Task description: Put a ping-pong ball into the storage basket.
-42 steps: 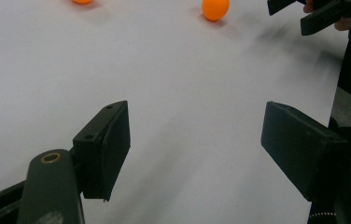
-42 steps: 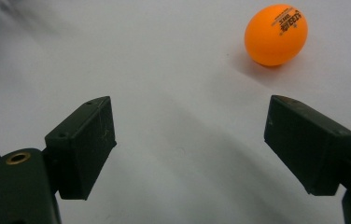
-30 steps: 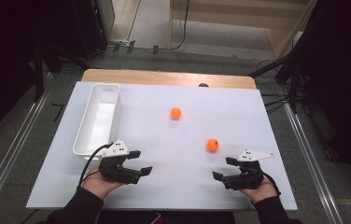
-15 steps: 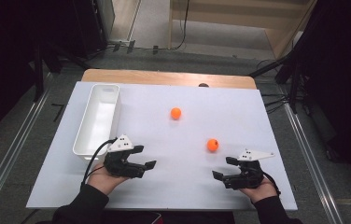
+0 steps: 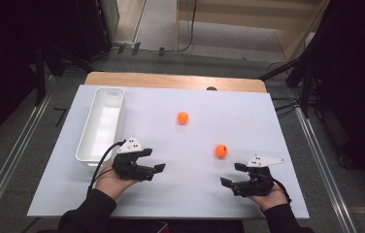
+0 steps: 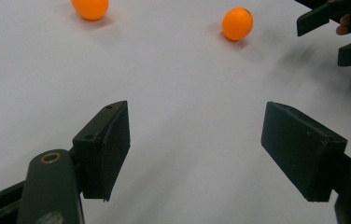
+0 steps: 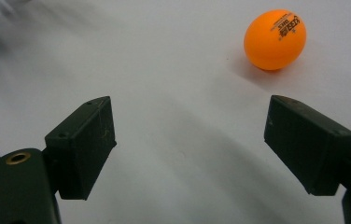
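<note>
Balls: we see two orange ones loose on the surface (image 5: 287,145), the near ball (image 5: 221,151) ahead of our right gripper (image 5: 234,174), the far ball (image 5: 183,117) mid-surface.
Tray (image 5: 89,145): empty at left, likely their destination.
Left gripper (image 5: 152,160): fingers apart, holding nothing, aimed at the balls.
Right fingers (image 7: 310,147): wide, empty, poised near the nearest ball.

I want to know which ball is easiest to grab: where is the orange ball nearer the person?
In the high view the nearer orange ball lies on the white table, right of centre, just ahead of the right gripper.

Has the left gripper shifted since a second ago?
Yes. The left gripper has crept forward and rightward, past the white tray's near end, toward the orange balls.
</note>
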Action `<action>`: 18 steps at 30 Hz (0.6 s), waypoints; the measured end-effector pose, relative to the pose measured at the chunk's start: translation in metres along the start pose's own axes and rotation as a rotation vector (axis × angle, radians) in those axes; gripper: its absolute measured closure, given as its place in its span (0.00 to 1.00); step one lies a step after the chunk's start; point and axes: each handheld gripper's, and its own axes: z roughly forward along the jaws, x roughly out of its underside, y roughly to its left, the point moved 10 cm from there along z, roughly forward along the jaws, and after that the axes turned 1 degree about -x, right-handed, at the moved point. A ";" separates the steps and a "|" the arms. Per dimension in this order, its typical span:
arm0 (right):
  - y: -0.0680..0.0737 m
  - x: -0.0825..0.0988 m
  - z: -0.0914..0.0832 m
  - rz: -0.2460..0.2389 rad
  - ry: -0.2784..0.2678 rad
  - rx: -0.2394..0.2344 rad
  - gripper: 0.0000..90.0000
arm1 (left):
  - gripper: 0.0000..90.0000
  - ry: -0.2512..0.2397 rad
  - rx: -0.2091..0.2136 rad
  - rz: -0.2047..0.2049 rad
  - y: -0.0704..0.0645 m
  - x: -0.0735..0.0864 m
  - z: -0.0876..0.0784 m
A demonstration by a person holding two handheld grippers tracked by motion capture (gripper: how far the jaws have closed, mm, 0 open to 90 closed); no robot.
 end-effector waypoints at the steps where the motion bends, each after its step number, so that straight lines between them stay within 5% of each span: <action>1: -0.001 0.000 0.000 -0.003 -0.001 0.001 0.17 | 0.27 -0.001 -0.004 -0.001 0.001 -0.001 0.001; 18: 0.000 0.000 0.003 -0.004 0.004 -0.001 0.16 | 0.27 0.004 -0.015 -0.010 0.007 -0.007 0.020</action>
